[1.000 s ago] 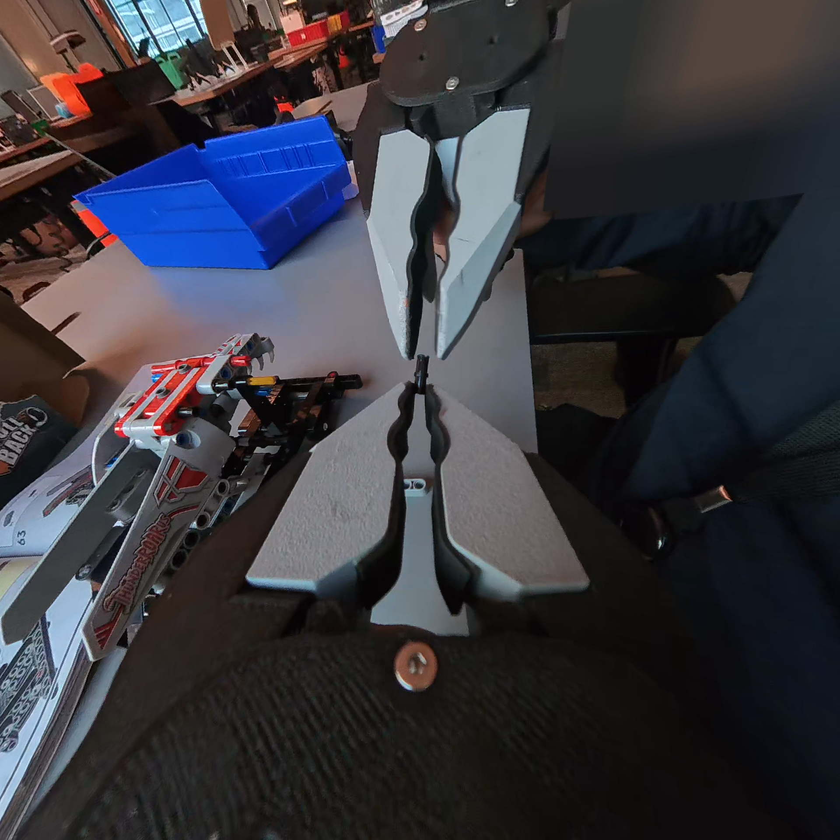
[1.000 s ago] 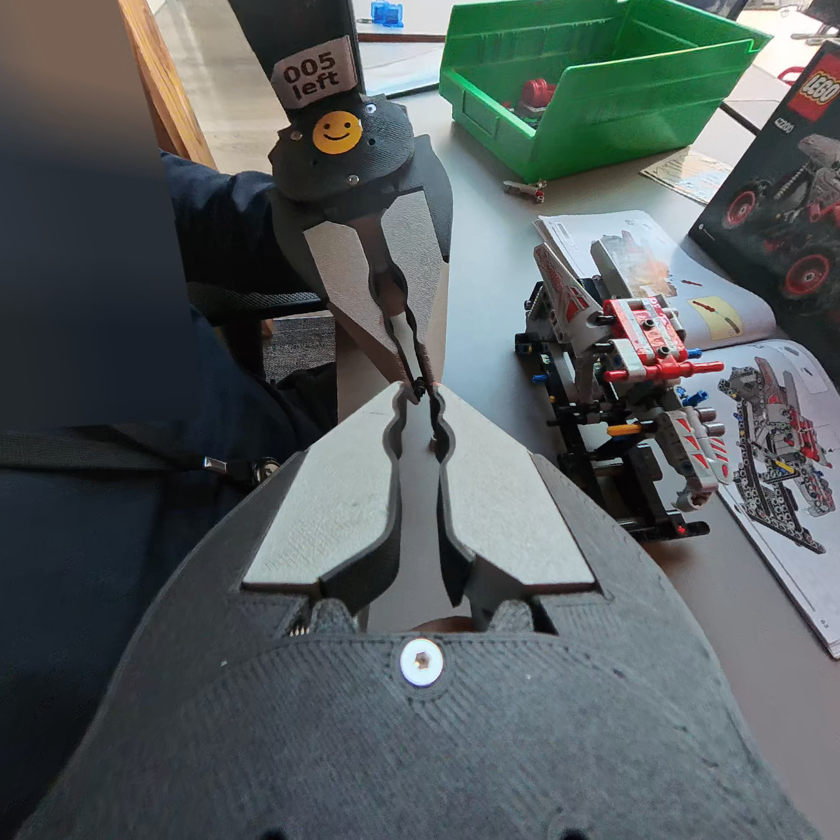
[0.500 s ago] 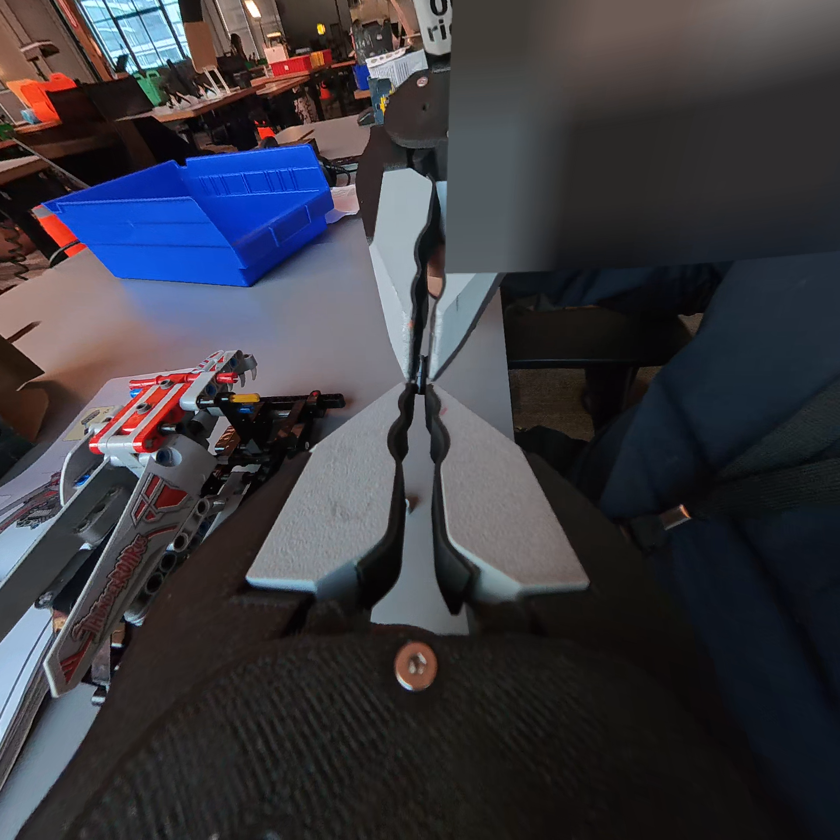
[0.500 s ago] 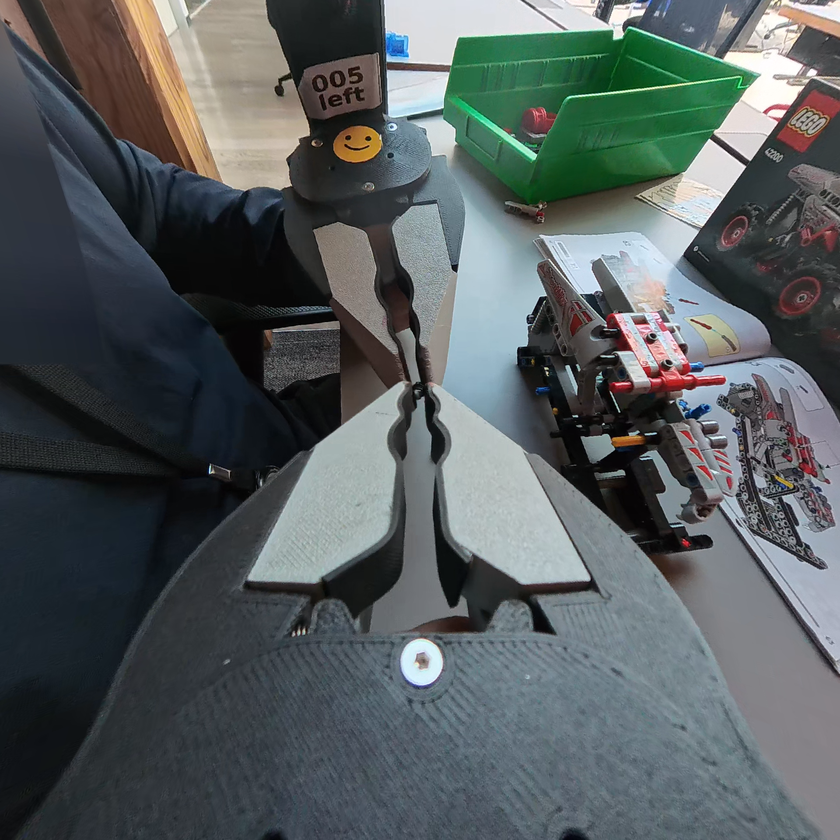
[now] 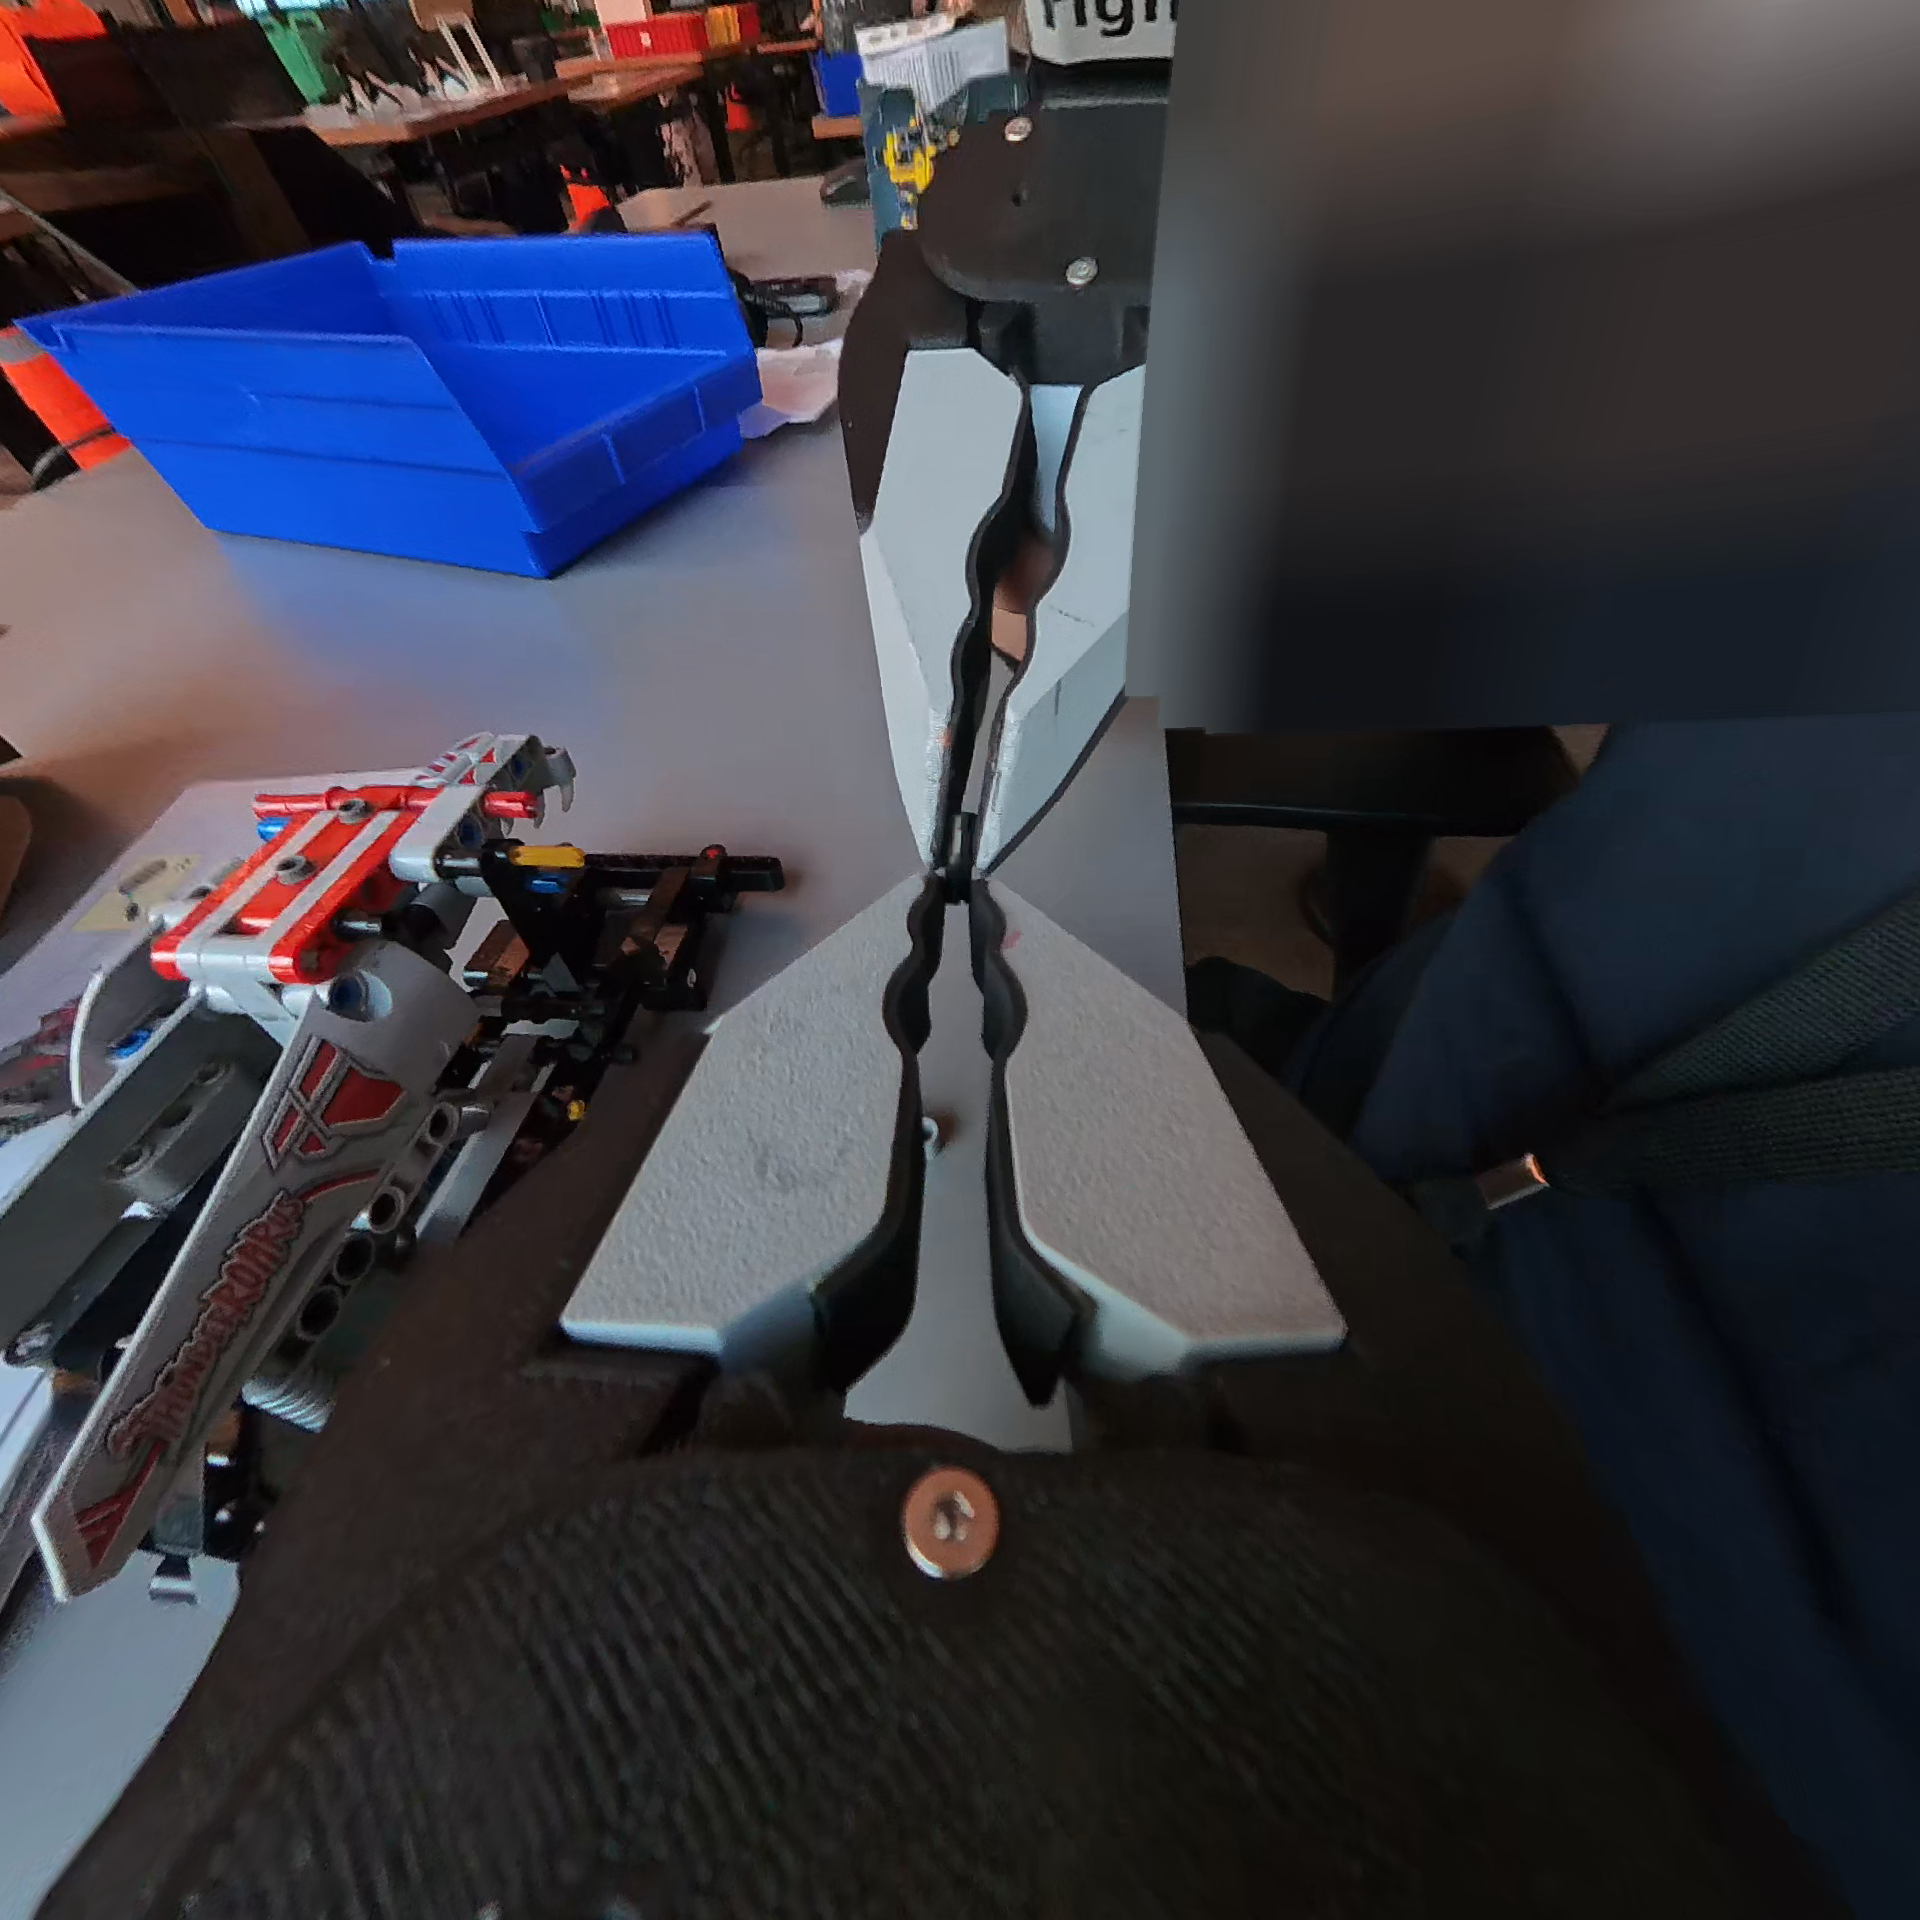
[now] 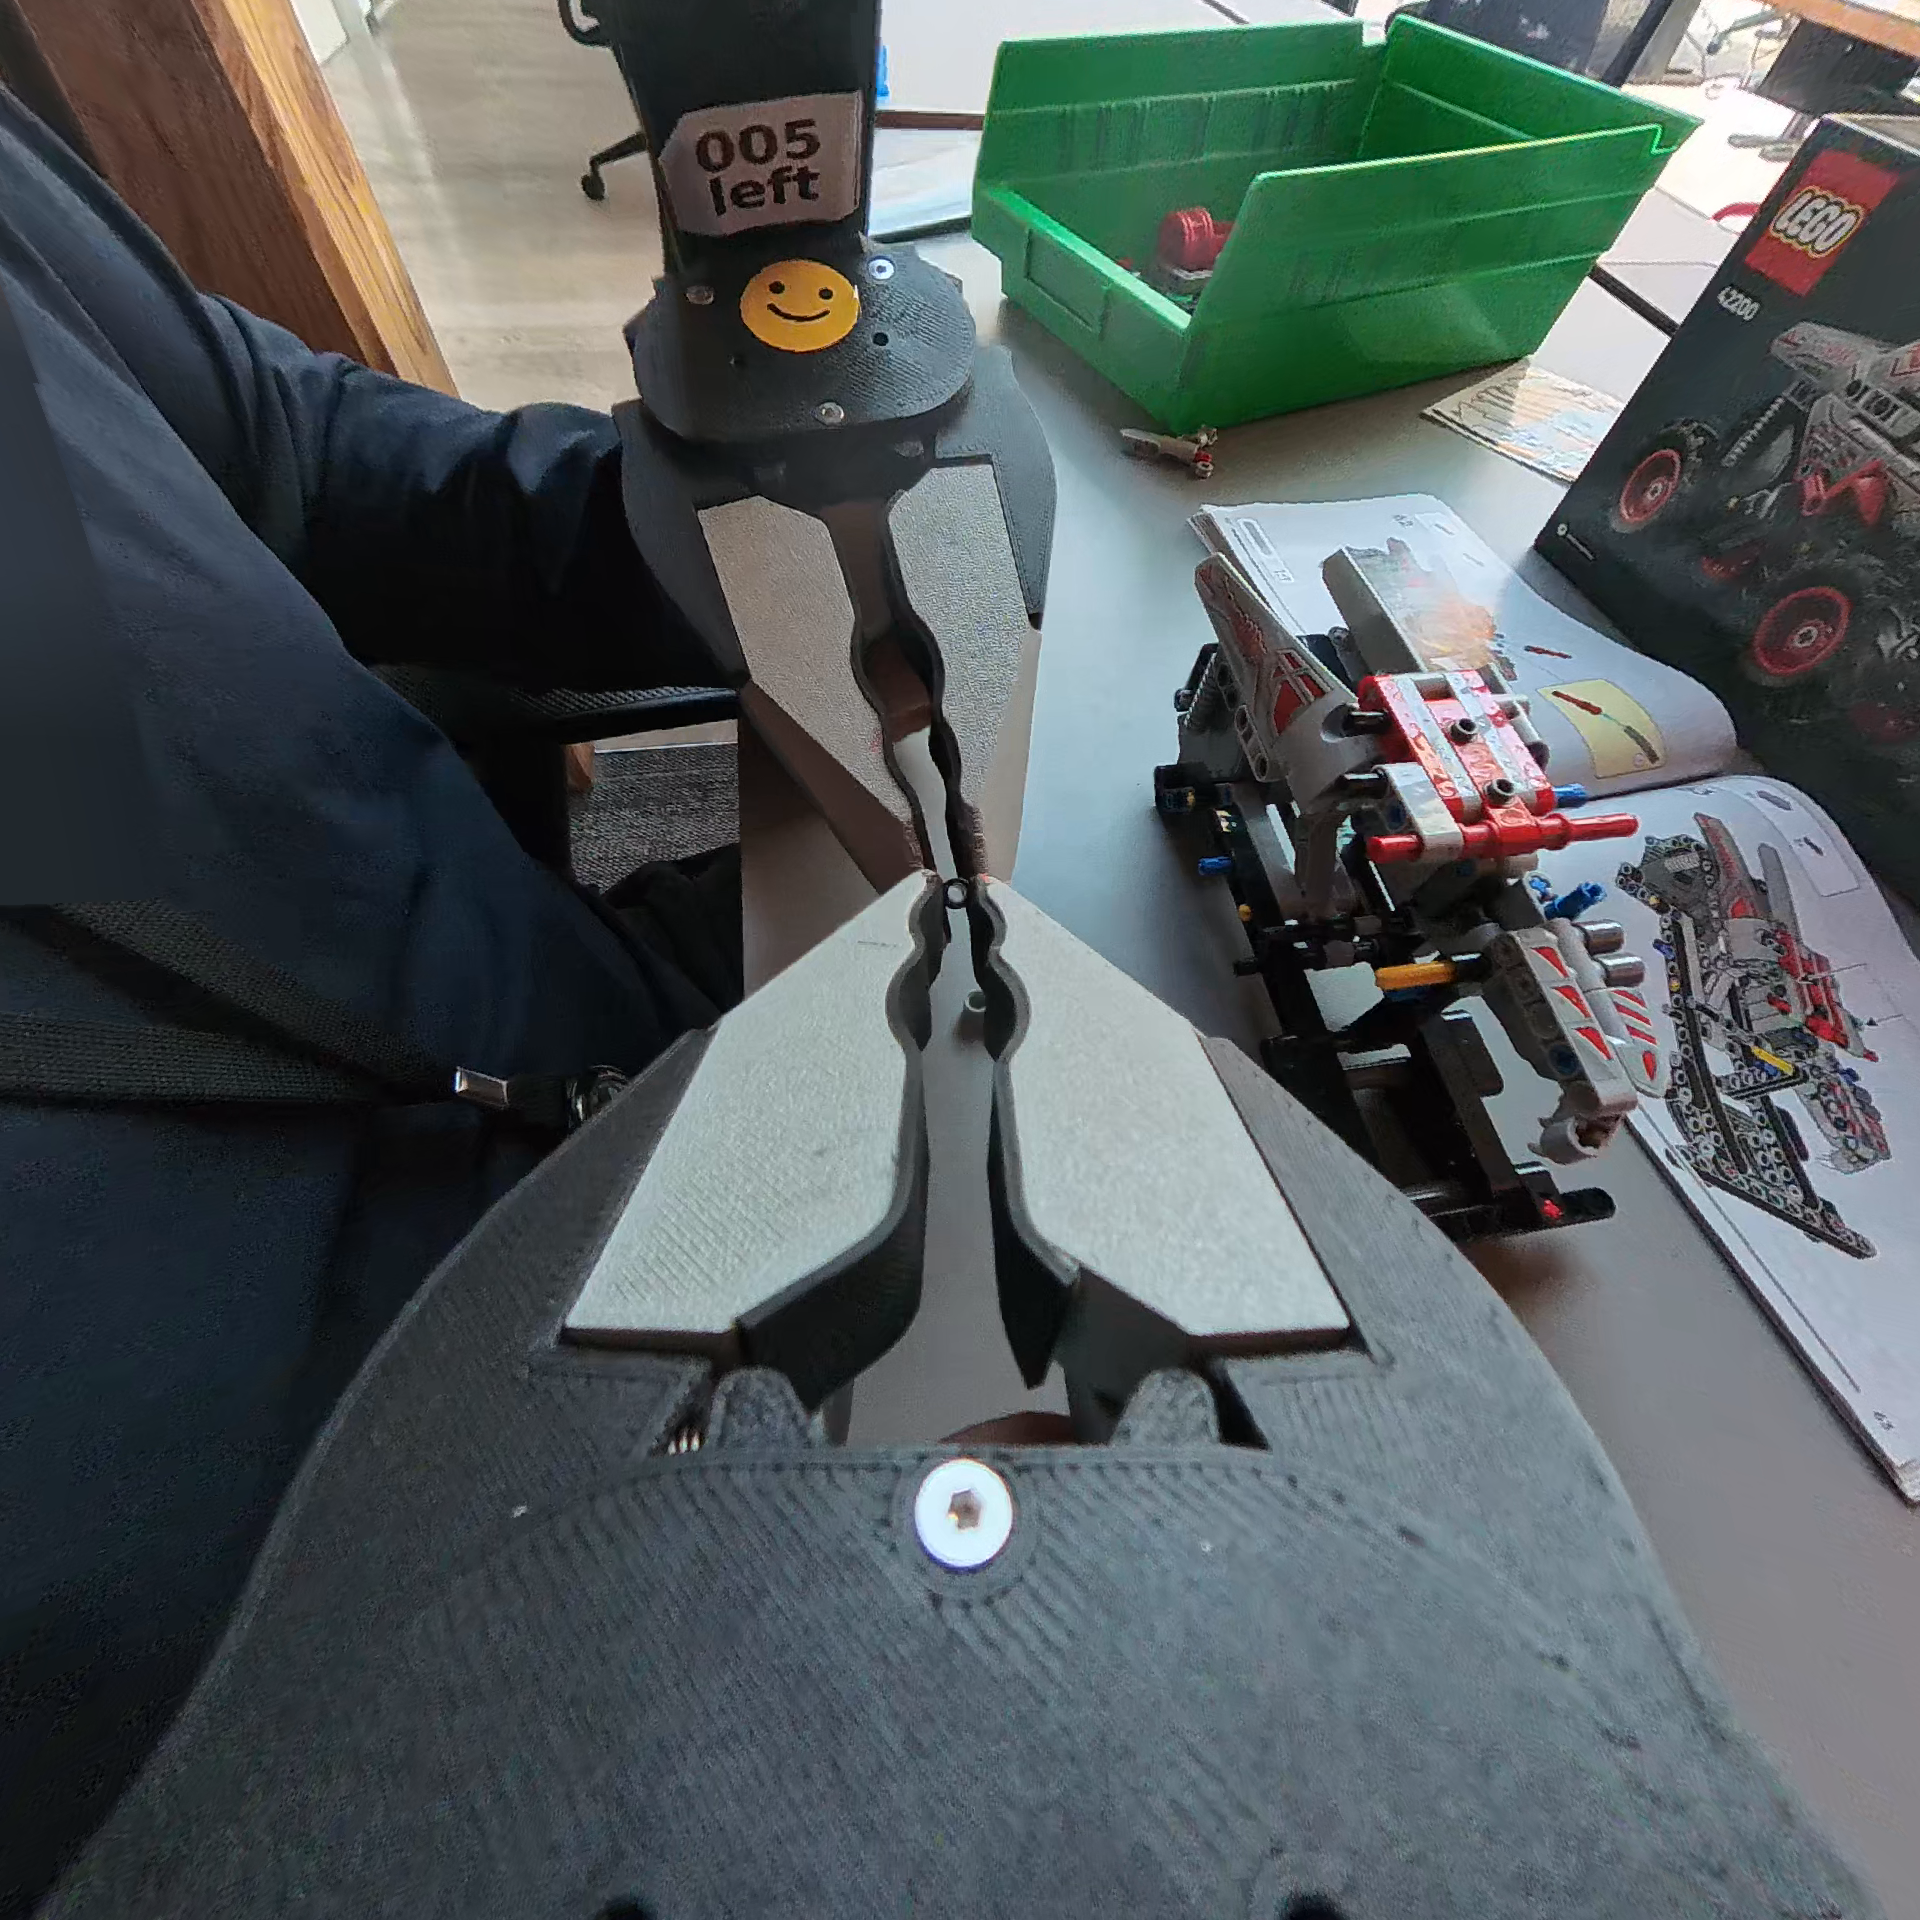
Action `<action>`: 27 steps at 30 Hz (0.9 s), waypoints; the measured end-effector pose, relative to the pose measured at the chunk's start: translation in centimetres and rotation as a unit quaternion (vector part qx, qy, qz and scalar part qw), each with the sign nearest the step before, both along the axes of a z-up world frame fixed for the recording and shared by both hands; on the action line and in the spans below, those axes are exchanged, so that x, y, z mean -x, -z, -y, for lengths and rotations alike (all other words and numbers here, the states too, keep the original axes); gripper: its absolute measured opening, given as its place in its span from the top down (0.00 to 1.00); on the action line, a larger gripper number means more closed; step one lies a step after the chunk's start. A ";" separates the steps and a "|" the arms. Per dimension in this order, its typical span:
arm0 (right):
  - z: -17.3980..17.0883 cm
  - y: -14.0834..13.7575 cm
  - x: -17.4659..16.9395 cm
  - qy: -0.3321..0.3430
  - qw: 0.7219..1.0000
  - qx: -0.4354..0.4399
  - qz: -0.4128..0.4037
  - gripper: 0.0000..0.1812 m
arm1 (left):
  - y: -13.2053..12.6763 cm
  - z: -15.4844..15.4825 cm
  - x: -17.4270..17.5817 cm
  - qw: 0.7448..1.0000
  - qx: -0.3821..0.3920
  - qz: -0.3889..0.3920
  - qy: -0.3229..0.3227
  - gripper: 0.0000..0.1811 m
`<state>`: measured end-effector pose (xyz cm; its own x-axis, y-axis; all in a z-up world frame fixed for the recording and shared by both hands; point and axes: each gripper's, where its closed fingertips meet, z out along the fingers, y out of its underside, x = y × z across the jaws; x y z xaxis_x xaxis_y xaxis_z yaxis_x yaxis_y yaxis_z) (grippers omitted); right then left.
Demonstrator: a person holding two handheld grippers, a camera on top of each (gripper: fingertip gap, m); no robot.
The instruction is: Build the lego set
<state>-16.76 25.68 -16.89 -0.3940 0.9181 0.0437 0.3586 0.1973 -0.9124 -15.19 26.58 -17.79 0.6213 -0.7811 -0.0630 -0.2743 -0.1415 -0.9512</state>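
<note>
My left gripper (image 5: 951,891) and right gripper (image 6: 961,896) meet tip to tip above the table's near edge. A small black pin (image 5: 954,852) is pinched between them; both sets of jaws are shut on it. It shows as a tiny black ring in the right wrist view (image 6: 954,890). The right gripper (image 5: 961,826) points down at the left one; the left gripper (image 6: 948,852) faces the right one. The part-built red, grey and black Lego truck model (image 5: 343,935) stands on the table beside them, also in the right wrist view (image 6: 1444,831). A small grey piece (image 6: 974,1000) lies on the table under the tips.
A blue bin (image 5: 416,364) stands farther back. A green bin (image 6: 1299,208) holds a red part, with a small loose part (image 6: 1169,447) before it. The open instruction booklet (image 6: 1766,1039) and Lego box (image 6: 1787,416) lie beyond the model. A person's dark sleeve (image 6: 416,540) is near the edge. Left and right tips are no more than a few centimetres apart.
The right gripper, slightly open and just clear of the pin a second ago, has come down and shut on it. Both grippers shifted a little together.
</note>
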 end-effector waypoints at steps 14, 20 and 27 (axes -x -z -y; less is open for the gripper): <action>-7.4 0.0 -1.6 0.081 0.996 0.027 0.004 0.99 | -4.0 -4.1 8.4 0.961 -0.089 -0.169 -0.200 0.86; -7.6 1.8 -1.5 0.067 0.995 0.057 0.051 0.99 | -0.3 -5.2 10.8 0.939 -0.011 -0.284 -0.195 0.79; -8.1 3.5 -1.7 0.077 0.993 0.040 0.078 0.99 | -3.1 -3.1 9.6 0.949 -0.050 -0.240 -0.200 0.79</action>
<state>-15.10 33.79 -20.36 -0.2451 0.9659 -0.0834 0.5179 0.0577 -0.8535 -24.75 29.68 -14.65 0.7471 -0.4649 -0.4751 -0.6232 -0.2411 -0.7440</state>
